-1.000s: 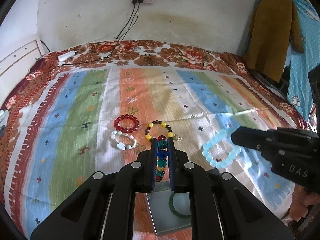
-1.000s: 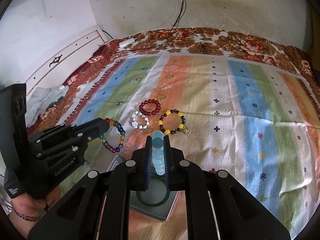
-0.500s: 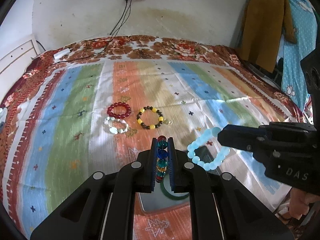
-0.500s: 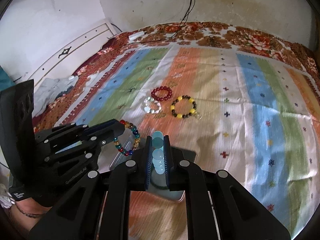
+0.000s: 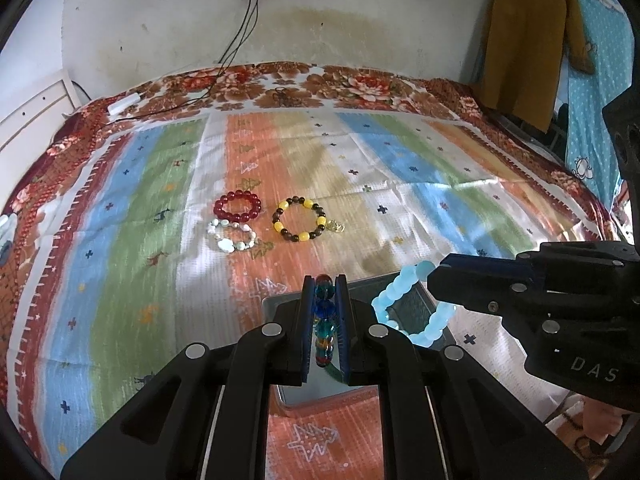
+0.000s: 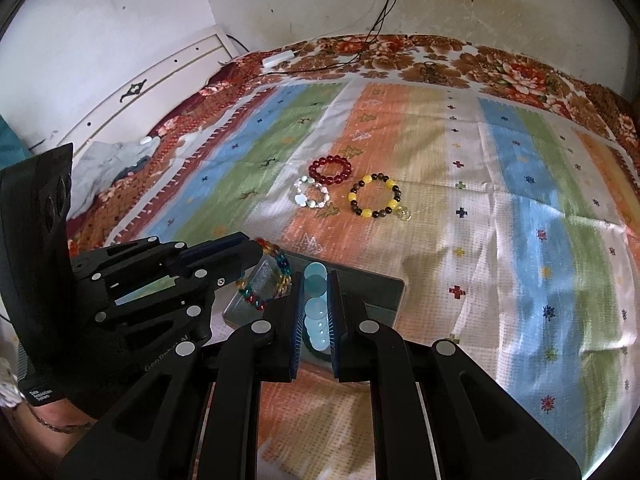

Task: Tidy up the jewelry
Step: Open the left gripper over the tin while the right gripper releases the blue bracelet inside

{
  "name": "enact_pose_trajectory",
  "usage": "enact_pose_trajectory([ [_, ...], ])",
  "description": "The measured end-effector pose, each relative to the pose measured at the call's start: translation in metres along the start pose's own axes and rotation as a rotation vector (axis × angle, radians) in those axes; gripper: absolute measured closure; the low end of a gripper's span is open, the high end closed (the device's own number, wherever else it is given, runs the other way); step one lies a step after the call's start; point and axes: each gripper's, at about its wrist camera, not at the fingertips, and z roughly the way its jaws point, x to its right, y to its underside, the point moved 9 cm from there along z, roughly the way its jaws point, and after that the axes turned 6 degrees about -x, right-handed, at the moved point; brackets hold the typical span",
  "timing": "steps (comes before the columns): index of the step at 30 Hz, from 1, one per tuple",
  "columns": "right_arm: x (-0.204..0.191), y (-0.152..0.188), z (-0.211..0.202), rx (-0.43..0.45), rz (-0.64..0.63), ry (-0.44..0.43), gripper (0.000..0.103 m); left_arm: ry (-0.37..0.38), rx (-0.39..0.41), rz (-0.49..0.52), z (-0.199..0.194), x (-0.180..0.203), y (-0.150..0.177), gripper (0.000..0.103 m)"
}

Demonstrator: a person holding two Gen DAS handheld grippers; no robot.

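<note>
My left gripper [image 5: 324,280] is shut on a multicolour bead bracelet [image 5: 323,320] and holds it above a grey metal tray [image 5: 280,308] on the bed. My right gripper [image 6: 315,276] is shut on a pale blue bead bracelet [image 6: 316,312], also above the tray [image 6: 372,292]. Each sees the other: the pale blue bracelet [image 5: 408,308] hangs from the right gripper [image 5: 434,276], the multicolour one [image 6: 266,276] from the left gripper [image 6: 256,254]. A red bracelet [image 5: 237,205], a white one [image 5: 232,238] and a yellow-and-dark one [image 5: 300,220] lie on the bedspread beyond.
The striped bedspread [image 5: 120,240] covers the bed up to the wall. A white charger and cables [image 5: 124,102] lie at the far left. Clothes [image 5: 528,40] hang at the far right. A white headboard [image 6: 140,92] runs along the left.
Both grippers have drawn back toward the near edge with their bracelets and now hang over the tray. The three bracelets on the bedspread have not moved.
</note>
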Motion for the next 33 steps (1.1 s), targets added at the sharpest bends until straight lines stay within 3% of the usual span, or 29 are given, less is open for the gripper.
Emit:
enact_pose_trajectory([
  [2,0.002,0.001,0.002,-0.012,0.007,0.002,0.091,-0.011,-0.002,0.003,0.000,-0.001,0.000,0.090],
  [5,0.009,0.001,0.004,-0.018,0.037,0.009,0.089,-0.053,0.004,0.007,0.000,-0.007,-0.002,0.065],
  [7,0.013,0.000,0.003,-0.012,0.052,0.018,0.064,-0.078,0.005,0.005,0.001,-0.011,-0.003,0.064],
  [8,0.015,-0.002,0.002,-0.004,0.054,0.023,0.062,-0.087,0.004,-0.002,0.001,-0.015,-0.003,0.062],
  [14,0.025,-0.003,0.005,-0.006,0.063,0.054,0.061,-0.112,-0.009,-0.038,0.007,-0.031,-0.005,0.053],
  [17,0.027,-0.003,0.007,-0.006,0.067,0.063,0.056,-0.120,-0.014,-0.046,0.009,-0.035,-0.005,0.050],
  [26,0.035,-0.005,0.013,-0.018,0.077,0.078,0.056,-0.181,-0.016,-0.014,0.015,-0.041,-0.007,0.041],
  [33,0.039,-0.009,0.018,-0.017,0.097,0.067,0.052,-0.170,-0.032,-0.059,0.022,-0.055,-0.012,0.035],
])
